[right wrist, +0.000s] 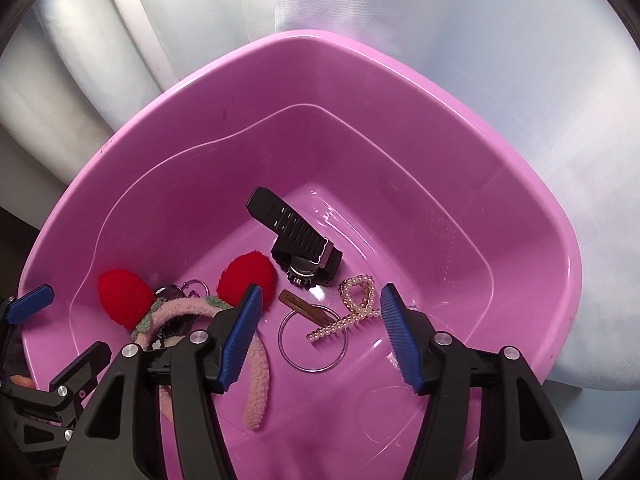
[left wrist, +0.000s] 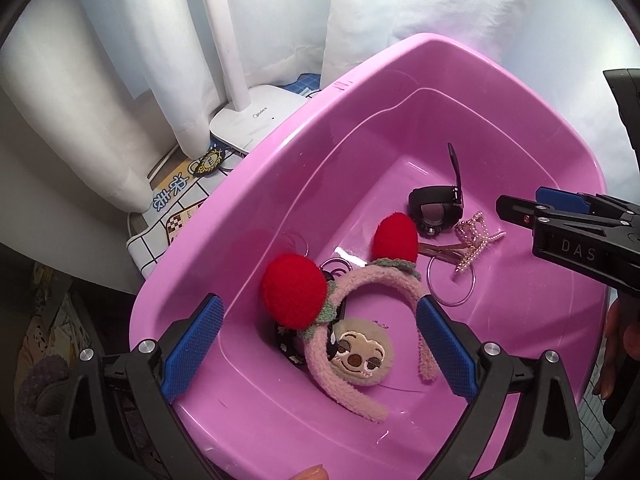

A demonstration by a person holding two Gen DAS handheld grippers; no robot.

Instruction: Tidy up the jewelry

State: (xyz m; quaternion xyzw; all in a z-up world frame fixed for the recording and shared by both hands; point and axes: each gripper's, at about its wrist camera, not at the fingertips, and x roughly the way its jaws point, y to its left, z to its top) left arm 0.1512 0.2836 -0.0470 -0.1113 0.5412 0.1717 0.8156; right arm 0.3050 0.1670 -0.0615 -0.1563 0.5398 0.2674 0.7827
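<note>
A pink plastic basin holds the jewelry. In it lie a fuzzy pink headband with two red pompoms, a sloth-face plush charm, a black watch, a pearl hair clip, a thin silver bangle and a small key ring. My left gripper is open above the headband and charm. My right gripper is open above the bangle and pearl clip; it also shows in the left wrist view.
White curtains hang behind the basin. A white lamp base and a patterned mat lie to the basin's left. My left gripper's blue finger shows at the left edge of the right wrist view.
</note>
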